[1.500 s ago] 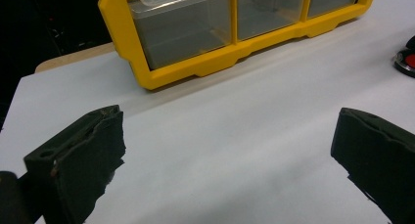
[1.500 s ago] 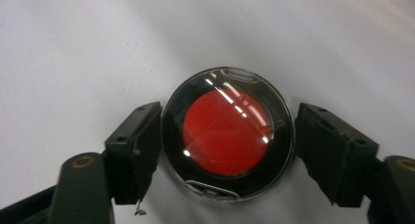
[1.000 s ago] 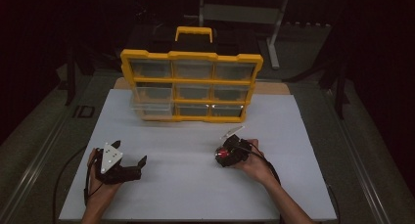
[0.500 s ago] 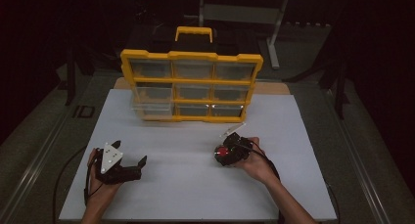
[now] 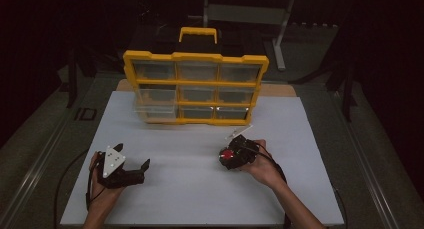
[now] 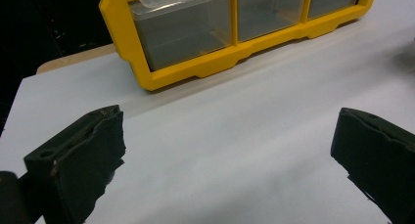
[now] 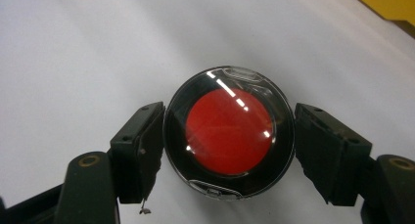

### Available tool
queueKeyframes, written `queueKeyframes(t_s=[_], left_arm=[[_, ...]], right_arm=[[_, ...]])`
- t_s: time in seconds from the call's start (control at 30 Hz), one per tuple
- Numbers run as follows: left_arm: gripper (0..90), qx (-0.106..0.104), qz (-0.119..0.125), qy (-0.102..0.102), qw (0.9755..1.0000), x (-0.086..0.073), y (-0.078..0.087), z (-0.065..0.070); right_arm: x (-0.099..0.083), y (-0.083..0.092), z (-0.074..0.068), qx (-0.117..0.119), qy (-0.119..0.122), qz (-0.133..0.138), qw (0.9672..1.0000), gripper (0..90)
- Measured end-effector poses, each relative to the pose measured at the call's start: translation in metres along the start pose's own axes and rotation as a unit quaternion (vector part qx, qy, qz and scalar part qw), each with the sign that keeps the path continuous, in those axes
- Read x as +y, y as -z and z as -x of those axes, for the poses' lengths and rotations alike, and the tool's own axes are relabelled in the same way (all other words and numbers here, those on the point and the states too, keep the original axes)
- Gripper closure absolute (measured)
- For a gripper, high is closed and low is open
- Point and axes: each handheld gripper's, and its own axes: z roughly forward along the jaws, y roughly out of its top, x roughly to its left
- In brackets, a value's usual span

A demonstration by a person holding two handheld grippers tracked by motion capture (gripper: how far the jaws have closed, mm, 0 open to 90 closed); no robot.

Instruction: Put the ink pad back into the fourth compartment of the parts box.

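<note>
Right claw (image 7: 227, 145) is pinching round red-centred case (image 7: 229, 131) by its edges, lower right of worktop (image 5: 200, 189). Left claw (image 6: 230, 160) is sitting spread, empty. Risk: smooth curved rim is likely slipping out if grip loosens.

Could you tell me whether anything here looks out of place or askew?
Yes: in the organiser, the lower-left drawer juts out past the yellow frame while the others sit flush. The round case is clamped between the right gripper pads.
</note>
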Motion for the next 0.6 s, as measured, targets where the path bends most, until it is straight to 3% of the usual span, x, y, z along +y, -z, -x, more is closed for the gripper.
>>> queueKeyframes(t_s=[0.6], left_arm=[[0.1, -0.001, 0.001, 0.001, 1.0000, 0.000, 0.000, 0.000]], right_arm=[[0.016, 0.019, -0.005, 0.008, 0.010, 0.016, 0.9998, 29.4]])
